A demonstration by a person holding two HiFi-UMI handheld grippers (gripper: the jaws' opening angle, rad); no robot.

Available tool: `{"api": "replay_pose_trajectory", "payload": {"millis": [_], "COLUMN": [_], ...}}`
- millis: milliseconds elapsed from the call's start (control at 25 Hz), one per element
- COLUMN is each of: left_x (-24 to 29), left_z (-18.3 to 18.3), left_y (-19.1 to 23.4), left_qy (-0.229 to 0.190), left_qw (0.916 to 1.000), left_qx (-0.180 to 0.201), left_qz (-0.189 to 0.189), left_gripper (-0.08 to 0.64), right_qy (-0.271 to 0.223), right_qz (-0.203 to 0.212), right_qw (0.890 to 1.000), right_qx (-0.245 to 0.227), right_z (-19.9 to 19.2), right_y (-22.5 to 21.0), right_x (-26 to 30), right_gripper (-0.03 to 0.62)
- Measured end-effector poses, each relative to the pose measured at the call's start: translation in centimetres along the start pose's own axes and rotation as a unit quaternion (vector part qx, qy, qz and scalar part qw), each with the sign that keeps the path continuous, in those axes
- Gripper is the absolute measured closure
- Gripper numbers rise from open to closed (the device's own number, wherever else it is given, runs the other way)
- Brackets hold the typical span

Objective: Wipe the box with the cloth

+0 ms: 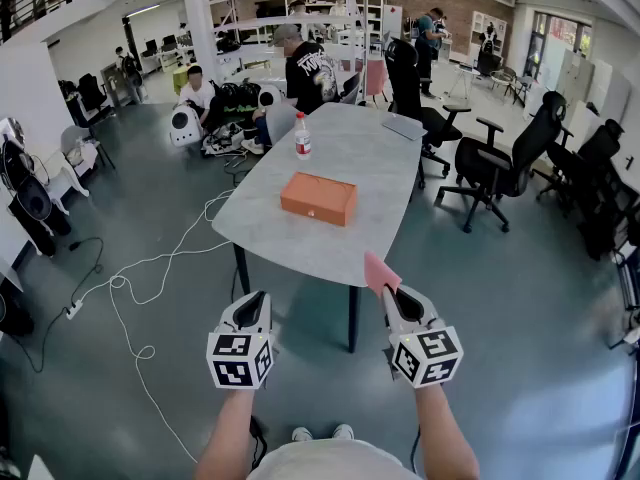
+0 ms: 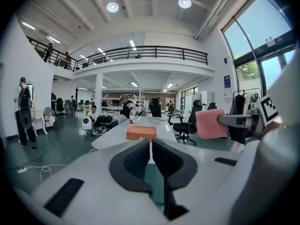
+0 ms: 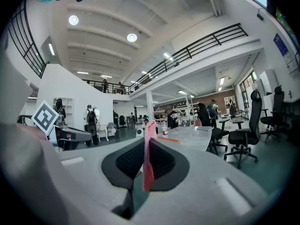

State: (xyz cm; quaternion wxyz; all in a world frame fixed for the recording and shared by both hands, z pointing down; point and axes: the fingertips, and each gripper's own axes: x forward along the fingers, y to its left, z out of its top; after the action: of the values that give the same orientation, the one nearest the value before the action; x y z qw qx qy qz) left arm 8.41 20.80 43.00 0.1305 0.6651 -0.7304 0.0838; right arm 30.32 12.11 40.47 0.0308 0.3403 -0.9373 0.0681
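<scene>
An orange box (image 1: 319,198) lies flat near the front of a grey table (image 1: 300,243); it also shows in the left gripper view as the box (image 2: 141,132). My right gripper (image 1: 396,292) is shut on a pink cloth (image 1: 380,271), which stands up between its pads as the cloth (image 3: 148,153). Both grippers hang in front of the table's near edge, well short of the box. My left gripper (image 1: 254,299) holds nothing, its jaws closed together (image 2: 150,159).
A water bottle (image 1: 302,136) with a red label stands behind the box; a laptop (image 1: 403,127) lies at the far right of the table. Black office chairs (image 1: 497,163) crowd the right side. White cables (image 1: 140,278) trail over the floor at left. People sit and stand beyond the table.
</scene>
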Motion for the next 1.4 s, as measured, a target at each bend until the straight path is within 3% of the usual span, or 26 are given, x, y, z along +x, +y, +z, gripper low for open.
{"api": "replay_pose_trajectory", "payload": {"millis": [400, 760, 1400], "left_x": [0.6, 4.5, 15.6], "left_z": [0.0, -0.1, 2.5], "left_y": [-2.1, -1.4, 8.8], "left_qy": [0.005, 0.012, 0.024], "left_qw": [1.0, 0.9999, 0.9985], "left_qx": [0.005, -0.002, -0.007], "left_qz": [0.002, -0.005, -0.049], "left_gripper": [0.536, 0.535, 0.537], "right_qy": [0.003, 0.011, 0.025], "right_qz": [0.027, 0.031, -0.011], "right_qw": [1.0, 0.999, 0.999], "right_qx": [-0.001, 0.004, 0.021], "right_z": [0.0, -0.3, 0.3], "right_y": [-0.8, -2.2, -2.2], "right_x": [-0.1, 3.0, 16.7], "right_gripper": [0.578, 0.578, 0.578]}}
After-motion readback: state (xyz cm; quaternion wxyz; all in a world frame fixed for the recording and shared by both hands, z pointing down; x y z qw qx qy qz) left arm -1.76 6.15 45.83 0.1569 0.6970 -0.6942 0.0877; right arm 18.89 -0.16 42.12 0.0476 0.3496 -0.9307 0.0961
